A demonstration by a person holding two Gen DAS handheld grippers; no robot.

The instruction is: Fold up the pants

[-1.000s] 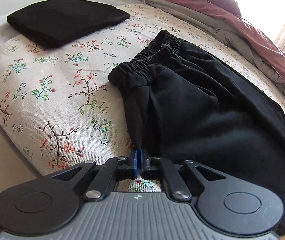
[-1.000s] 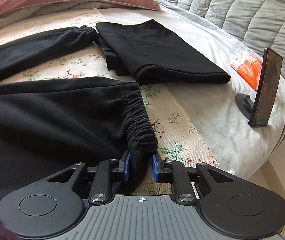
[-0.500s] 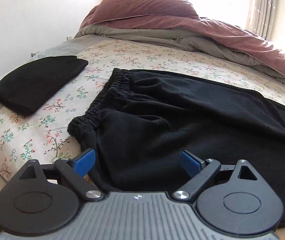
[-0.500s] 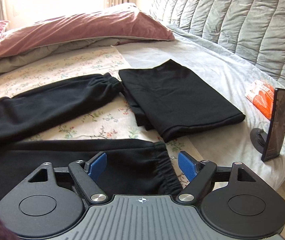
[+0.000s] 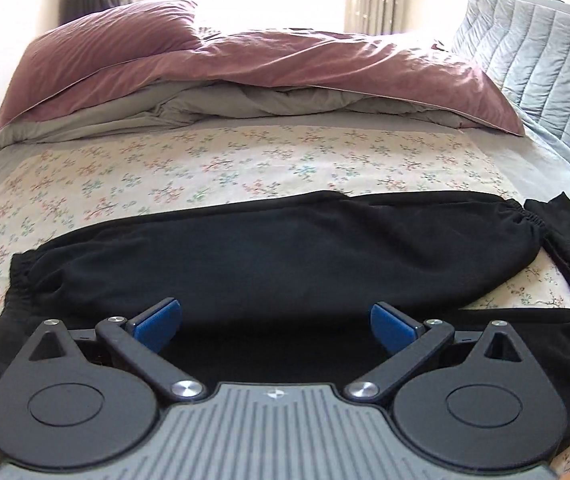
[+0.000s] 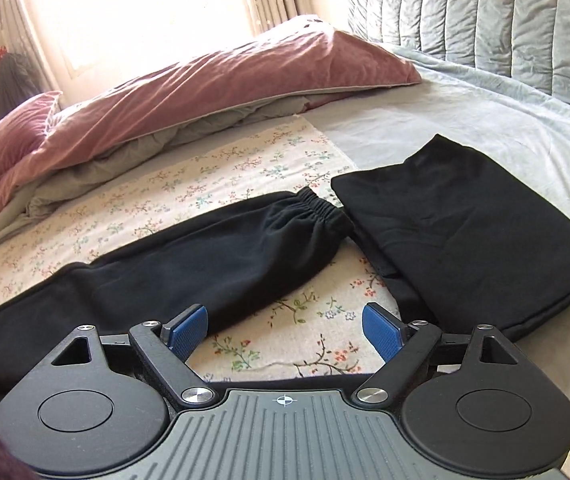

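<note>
Black pants (image 5: 277,256) lie spread flat on the floral sheet (image 5: 221,168), waistband at the left, legs running right. The far leg ends in an elastic cuff (image 5: 525,220); it also shows in the right wrist view (image 6: 313,208), with the leg (image 6: 189,264) below it. My left gripper (image 5: 276,326) is open and empty, above the pants' seat area. My right gripper (image 6: 284,330) is open and empty, over bare sheet between the two legs; the near leg's edge (image 6: 285,381) shows just below its fingers.
A folded black garment (image 6: 469,232) lies right of the cuff on the grey bedspread (image 6: 485,112). A mauve duvet (image 5: 269,64) and pillow are bunched along the far side. A quilted grey headboard (image 6: 485,12) stands at the right.
Both grippers opened and let go of the pants, the left off the waistband and the right off the near cuff. Both then lifted and swung to face across the bed.
</note>
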